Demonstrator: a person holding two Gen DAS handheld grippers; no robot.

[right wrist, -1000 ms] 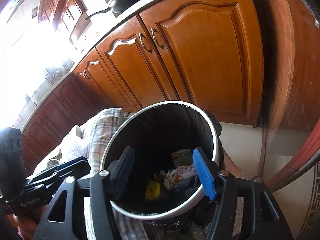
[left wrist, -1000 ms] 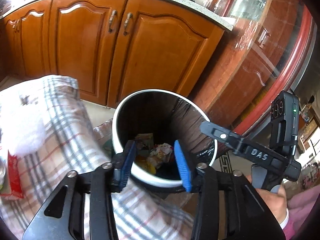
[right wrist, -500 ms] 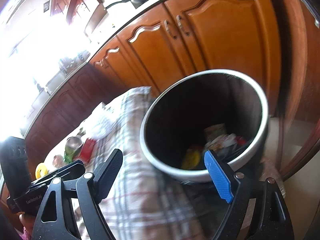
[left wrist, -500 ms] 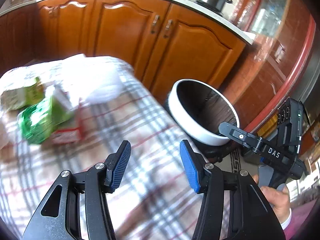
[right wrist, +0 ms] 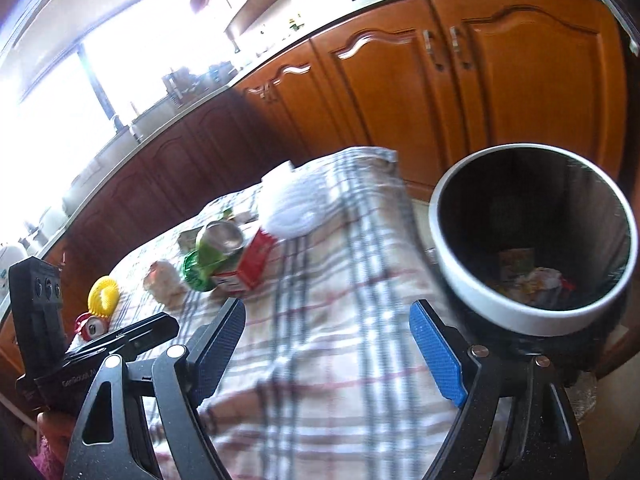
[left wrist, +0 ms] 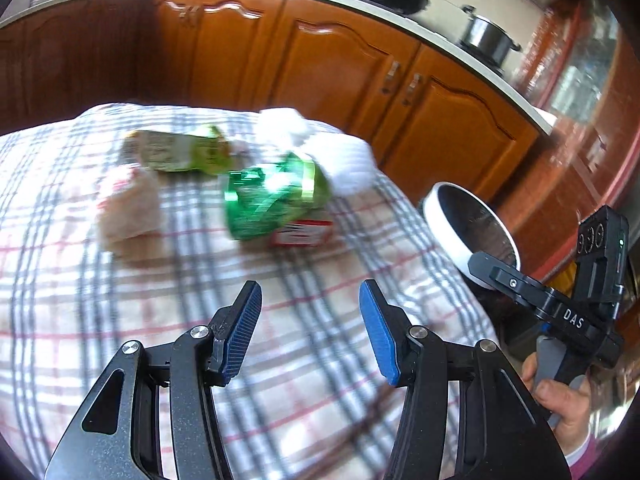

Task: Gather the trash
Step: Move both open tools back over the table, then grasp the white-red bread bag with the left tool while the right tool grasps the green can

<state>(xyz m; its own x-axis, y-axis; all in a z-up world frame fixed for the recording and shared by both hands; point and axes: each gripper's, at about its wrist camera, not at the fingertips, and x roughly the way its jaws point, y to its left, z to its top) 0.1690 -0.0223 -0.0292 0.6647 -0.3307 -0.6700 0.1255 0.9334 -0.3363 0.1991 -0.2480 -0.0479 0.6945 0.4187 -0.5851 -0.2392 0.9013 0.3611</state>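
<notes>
Both tongs are empty and parted. Left tongs [left wrist: 310,334] stand at a middling gap with nothing between the blue pads, and right tongs [right wrist: 330,350] stand wide, also bare; I judge this is the reach for the next piece of litter, the hands being free to pick.

From the left wrist view the litter lies on the checked cloth [left wrist: 280,380] of the desk at about twelve o'clock of the left tongs: a crushed green can [left wrist: 272,200] rests partly on a red-and-white carton [left wrist: 304,236], with a green snack wrapper [left wrist: 176,150] at eleven o'clock, a pale crumpled bag [left wrist: 128,220] at ten o'clock, and a white wad of plastic [left wrist: 340,156] at one o'clock. These are bunched close together, so a narrow gap suits a single item.

Off the desk edge at two o'clock stands the bin [left wrist: 444,232], white-rimmed and dark-lined. In the right wrist view its rim [right wrist: 492,312] sits at two o'clock of the right tongs, mouth open, scraps already at the bottom, placed low beside the desk so that a short carry ends above it. At nine o'clock in that view a yellow ring [right wrist: 103,294] and a red can [right wrist: 92,326] lie further along, just beside each other.
</notes>
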